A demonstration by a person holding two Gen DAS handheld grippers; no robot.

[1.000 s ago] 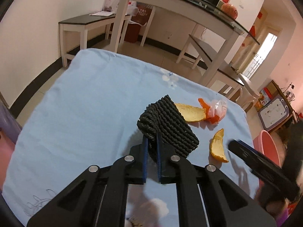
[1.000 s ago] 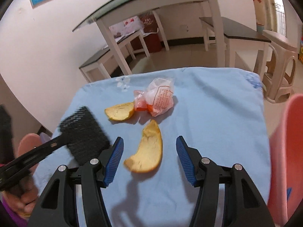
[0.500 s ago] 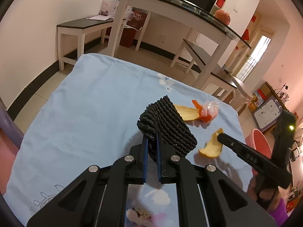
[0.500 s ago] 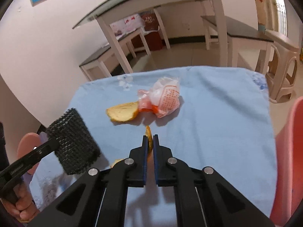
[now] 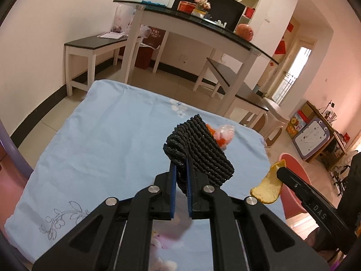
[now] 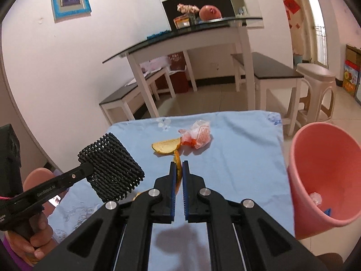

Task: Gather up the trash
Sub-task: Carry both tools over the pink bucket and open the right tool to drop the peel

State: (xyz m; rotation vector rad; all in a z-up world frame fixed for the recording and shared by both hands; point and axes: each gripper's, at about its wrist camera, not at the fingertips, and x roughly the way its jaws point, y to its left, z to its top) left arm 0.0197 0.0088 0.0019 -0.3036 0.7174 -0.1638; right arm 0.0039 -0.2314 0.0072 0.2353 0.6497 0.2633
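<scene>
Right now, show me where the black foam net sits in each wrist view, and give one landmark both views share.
Left wrist view: the black foam net sits centre frame, clamped in the left gripper, above the blue cloth.
Right wrist view: the net is at lower left, held up on the left gripper's tip.
Shared landmark: the crumpled plastic wrapper on the cloth.

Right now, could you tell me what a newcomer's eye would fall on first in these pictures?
Probably the black foam net pinched in the left gripper, held above the blue cloth. Next, the orange peel clamped in the right gripper, lifted off the cloth near the pink bin at the table's right edge. A second peel and a crumpled wrapper lie on the cloth.
</scene>
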